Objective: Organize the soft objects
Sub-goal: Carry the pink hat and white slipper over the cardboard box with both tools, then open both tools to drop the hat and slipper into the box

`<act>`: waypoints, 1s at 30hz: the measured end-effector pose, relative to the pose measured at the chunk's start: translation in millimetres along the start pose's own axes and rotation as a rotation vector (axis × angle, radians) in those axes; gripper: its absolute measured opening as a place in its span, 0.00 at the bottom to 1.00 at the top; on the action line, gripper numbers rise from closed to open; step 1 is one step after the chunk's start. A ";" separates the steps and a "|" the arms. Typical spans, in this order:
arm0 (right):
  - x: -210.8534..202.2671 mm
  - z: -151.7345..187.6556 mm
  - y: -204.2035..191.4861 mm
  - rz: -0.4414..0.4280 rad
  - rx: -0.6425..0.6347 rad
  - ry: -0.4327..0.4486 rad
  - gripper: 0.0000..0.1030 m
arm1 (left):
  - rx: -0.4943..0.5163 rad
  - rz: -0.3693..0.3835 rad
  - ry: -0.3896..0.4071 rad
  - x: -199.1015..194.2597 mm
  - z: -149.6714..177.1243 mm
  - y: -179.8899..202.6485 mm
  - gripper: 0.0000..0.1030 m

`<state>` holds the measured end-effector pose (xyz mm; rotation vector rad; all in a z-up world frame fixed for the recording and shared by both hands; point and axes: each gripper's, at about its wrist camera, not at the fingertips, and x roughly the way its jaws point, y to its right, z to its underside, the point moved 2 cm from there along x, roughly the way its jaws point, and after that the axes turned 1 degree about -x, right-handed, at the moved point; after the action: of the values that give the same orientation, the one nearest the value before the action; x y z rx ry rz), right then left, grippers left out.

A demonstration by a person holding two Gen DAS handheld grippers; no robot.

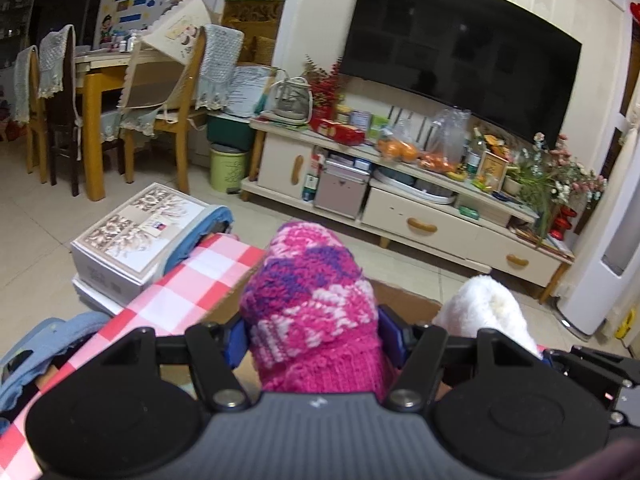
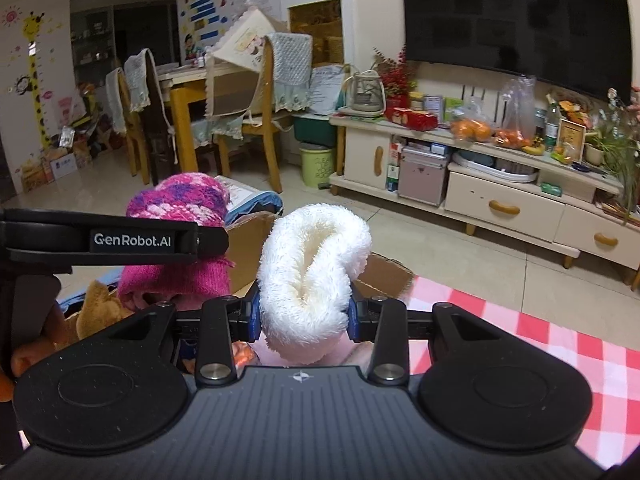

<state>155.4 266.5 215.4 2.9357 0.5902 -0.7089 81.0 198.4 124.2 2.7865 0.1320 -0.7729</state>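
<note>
My left gripper (image 1: 314, 338) is shut on a pink and purple knitted hat (image 1: 312, 292), which sticks up between its blue pads and hides the fingertips. My right gripper (image 2: 305, 314) is shut on a white fluffy plush item (image 2: 316, 264). The two are held side by side over an open cardboard box (image 2: 384, 272). The white item also shows in the left wrist view (image 1: 488, 304), and the hat in the right wrist view (image 2: 180, 204). A brown plush toy (image 2: 100, 304) lies low at the left, in or beside the box; I cannot tell which.
A red-and-white checked tablecloth (image 1: 188, 292) (image 2: 560, 340) covers the table under the box. Blue fabric (image 1: 36, 344) lies at the table's left edge. A patterned white box (image 1: 136, 232) sits on the floor beyond. A TV cabinet (image 1: 420, 216) and dining chairs (image 1: 176, 112) stand further back.
</note>
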 end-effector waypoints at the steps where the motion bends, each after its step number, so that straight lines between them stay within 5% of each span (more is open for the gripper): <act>1: 4.0 -0.2 -1.9 -0.007 -0.005 -0.004 0.45 | -0.005 -0.002 -0.003 2.3 -0.4 -1.4 0.62; 11: 28.5 0.6 -4.3 -0.007 -0.037 -0.037 0.46 | 0.022 -0.046 -0.019 13.8 4.3 -4.8 0.62; 14: 29.3 0.5 -3.3 -0.006 -0.042 -0.032 0.54 | 0.023 -0.053 -0.016 14.9 3.7 -5.8 0.62; 17: 30.6 1.0 -3.6 -0.015 -0.039 -0.035 0.78 | 0.051 -0.075 0.007 11.0 2.2 -2.7 0.67; 19: 29.4 2.2 -5.2 0.001 -0.045 -0.030 0.96 | 0.087 -0.098 0.034 6.4 1.4 2.2 0.87; 30: -46.7 12.1 5.9 0.075 0.074 0.078 0.97 | 0.171 -0.085 0.107 -26.8 3.4 23.3 0.99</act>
<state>114.1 242.8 225.5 3.0475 0.4665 -0.6244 59.9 174.4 140.2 3.0034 0.2148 -0.6835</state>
